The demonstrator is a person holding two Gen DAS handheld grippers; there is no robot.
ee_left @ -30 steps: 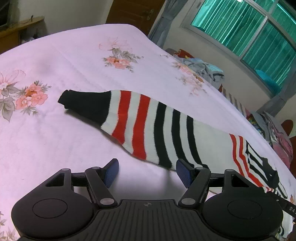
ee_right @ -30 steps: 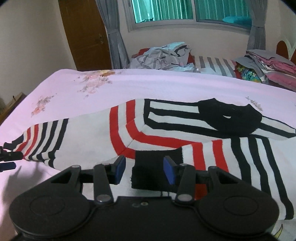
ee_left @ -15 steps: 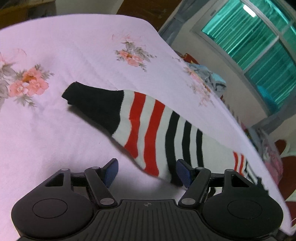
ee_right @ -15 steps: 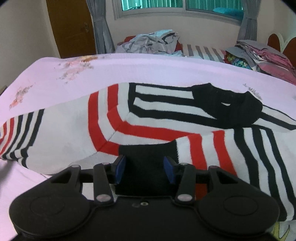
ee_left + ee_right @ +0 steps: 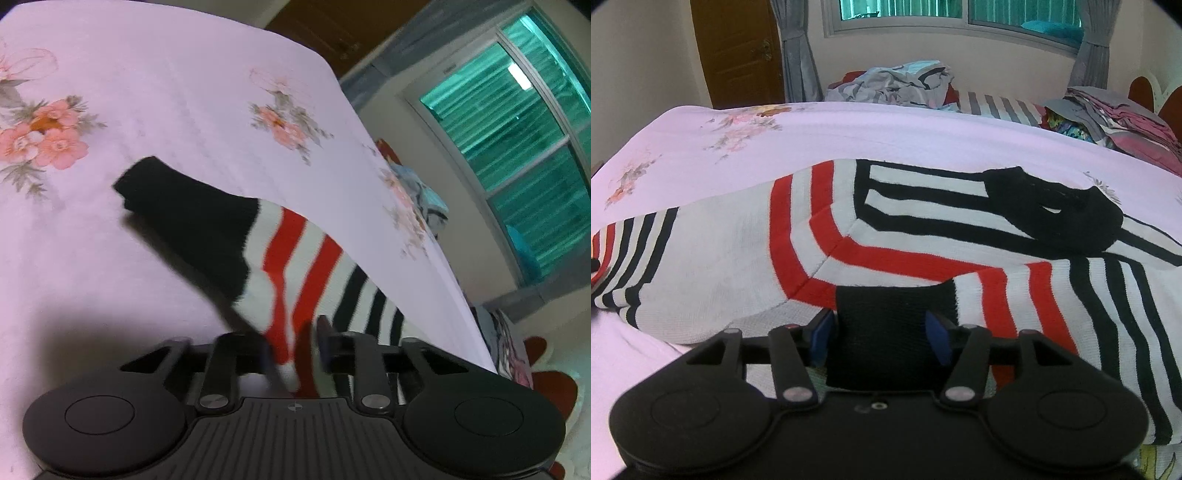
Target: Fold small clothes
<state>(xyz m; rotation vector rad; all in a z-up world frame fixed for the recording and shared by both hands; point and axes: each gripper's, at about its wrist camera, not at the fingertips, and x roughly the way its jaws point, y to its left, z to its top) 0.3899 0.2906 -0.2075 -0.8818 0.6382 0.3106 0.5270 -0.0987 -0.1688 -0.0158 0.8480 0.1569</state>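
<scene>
A white sweater with red and black stripes (image 5: 879, 236) lies on the pink floral bedsheet (image 5: 849, 129). Its left sleeve (image 5: 280, 266), ending in a black cuff (image 5: 177, 206), stretches out in the left wrist view. My left gripper (image 5: 291, 354) has closed in on the sleeve's striped edge, which bunches between the fingers. In the right wrist view the other sleeve is folded across the body, and its black cuff (image 5: 886, 332) lies between the open blue-padded fingers of my right gripper (image 5: 879, 339). The black collar (image 5: 1056, 210) lies at the far right.
A heap of crumpled clothes (image 5: 897, 85) lies at the far edge of the bed under the window. Stacked folded clothes (image 5: 1108, 118) sit at the far right. A brown door (image 5: 735, 51) stands at the back left.
My left gripper has moved forward onto the sleeve and its fingers have closed on the striped edge. My right gripper has moved forward so that the black cuff lies between its fingers.
</scene>
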